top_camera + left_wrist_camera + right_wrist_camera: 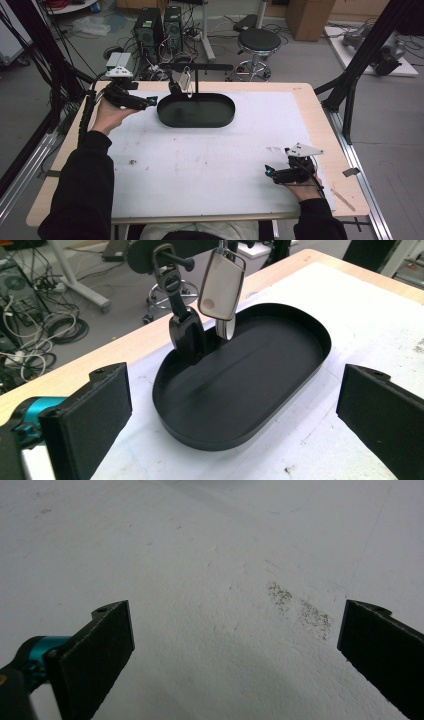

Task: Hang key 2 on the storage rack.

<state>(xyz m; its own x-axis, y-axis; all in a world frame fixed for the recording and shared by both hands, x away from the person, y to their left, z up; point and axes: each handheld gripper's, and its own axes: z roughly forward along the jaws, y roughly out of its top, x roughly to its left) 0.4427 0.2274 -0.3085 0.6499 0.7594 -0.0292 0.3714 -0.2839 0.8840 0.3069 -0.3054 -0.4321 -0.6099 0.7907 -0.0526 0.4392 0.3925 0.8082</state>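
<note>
Left gripper (150,101) is held just beside the left end of the black tray (300,385), jaws spread wide and empty, aimed at the two key fobs hanging from the stand's bar (200,66). The black fob (186,332) hangs low, its tip at the tray's floor; the silver fob (221,286) hangs beside it, higher. Hanging keeps both graspable from the side. Likely step: approach to take a fob. Right gripper (268,171) rests on the white table (210,645) well apart, jaws released, out of the way.
</note>
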